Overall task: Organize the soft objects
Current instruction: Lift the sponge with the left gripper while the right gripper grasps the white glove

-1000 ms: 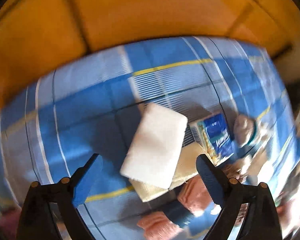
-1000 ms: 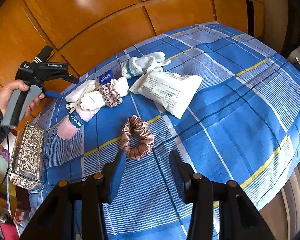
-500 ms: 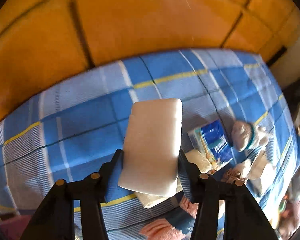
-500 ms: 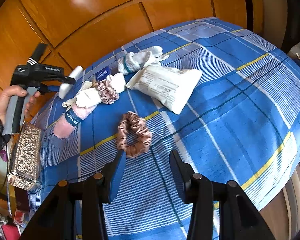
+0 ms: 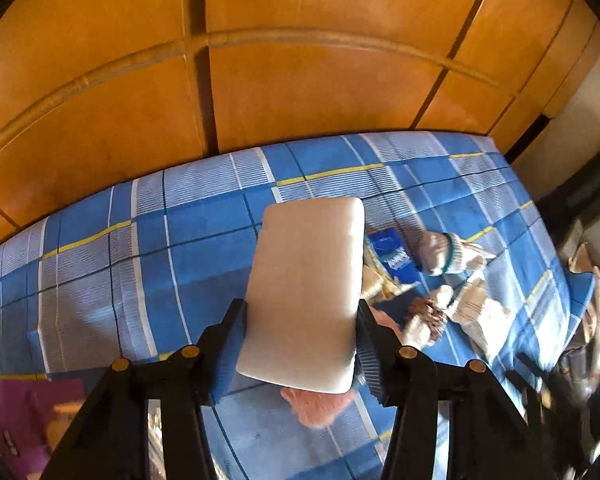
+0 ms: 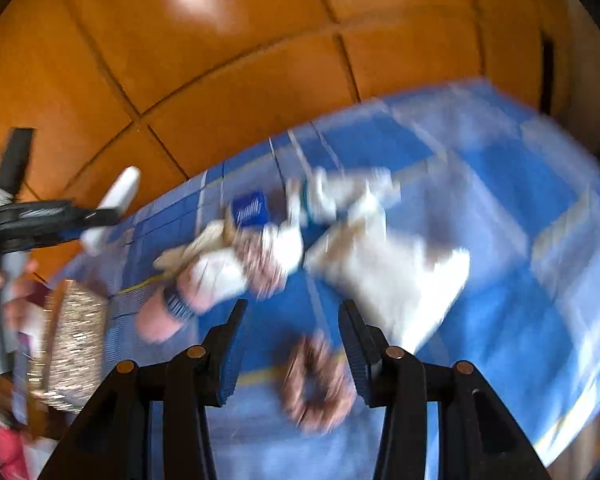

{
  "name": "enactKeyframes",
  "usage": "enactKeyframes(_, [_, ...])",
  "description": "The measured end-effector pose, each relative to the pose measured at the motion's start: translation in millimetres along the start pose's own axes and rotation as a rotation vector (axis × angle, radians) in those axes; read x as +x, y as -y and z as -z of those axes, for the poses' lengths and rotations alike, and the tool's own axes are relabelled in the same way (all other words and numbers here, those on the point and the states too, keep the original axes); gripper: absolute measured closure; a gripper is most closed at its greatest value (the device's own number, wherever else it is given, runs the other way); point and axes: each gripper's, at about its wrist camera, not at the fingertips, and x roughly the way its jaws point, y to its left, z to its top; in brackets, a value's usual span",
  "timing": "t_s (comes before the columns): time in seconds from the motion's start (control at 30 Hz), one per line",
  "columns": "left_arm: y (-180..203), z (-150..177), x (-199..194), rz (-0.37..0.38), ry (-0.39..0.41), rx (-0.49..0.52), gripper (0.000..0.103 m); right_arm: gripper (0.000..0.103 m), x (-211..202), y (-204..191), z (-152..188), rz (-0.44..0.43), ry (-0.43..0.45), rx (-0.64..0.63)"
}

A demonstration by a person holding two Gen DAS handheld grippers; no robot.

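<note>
My left gripper is shut on a white foam sponge and holds it above the blue checked bedspread; the sponge also shows in the right wrist view, lifted at the far left. My right gripper is open and empty, just above a brown scrunchie that lies between its jaws. Beyond it lie a pink sock, a second scrunchie, white socks, a white packet and a blue tissue pack. The right wrist view is blurred.
A wooden panelled wall runs behind the bed. A patterned silver box stands at the bed's left edge. The pink sock, tissue pack and socks lie under and right of the sponge.
My left gripper closed on the white sponge and lifted it off the pile. My right gripper moved forward and down toward the brown scrunchie.
</note>
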Motion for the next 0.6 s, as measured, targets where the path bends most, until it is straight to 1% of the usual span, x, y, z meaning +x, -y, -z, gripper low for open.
enactKeyframes(0.07, [-0.6,4.9,-7.1,0.008,0.012,0.001,0.05,0.058,18.5,-4.9,-26.3,0.037,-0.005,-0.067])
enactKeyframes(0.13, [-0.5,8.3,-11.1,0.015,0.017,0.004,0.05,0.058,39.3,-4.1,-46.9,0.074,-0.021,-0.1])
enactKeyframes(0.23, [-0.5,7.8,-12.2,0.021,0.01,0.0,0.05,0.058,78.2,-5.8,-72.0,0.1,-0.086,-0.135])
enactKeyframes(0.27, [-0.7,5.8,-12.2,0.019,0.008,-0.001,0.05,0.058,92.6,-6.3,-78.5,0.128,-0.104,-0.139])
enactKeyframes(0.37, [-5.9,-0.3,-13.4,0.024,0.013,-0.025,0.05,0.058,126.1,-5.7,-85.9,0.16,-0.168,-0.147])
enactKeyframes(0.43, [-16.9,-7.3,-20.9,0.034,0.023,-0.065,0.05,0.058,139.9,-4.3,-87.7,0.155,-0.181,-0.147])
enactKeyframes(0.5, [-32.7,-14.6,-32.8,0.036,0.051,-0.108,0.05,0.058,148.2,-4.8,-89.0,0.167,-0.183,-0.157])
enactKeyframes(0.6, [-70.1,-23.7,-61.8,0.045,0.092,-0.211,0.05,0.058,151.2,-4.9,-89.5,0.171,-0.181,-0.168])
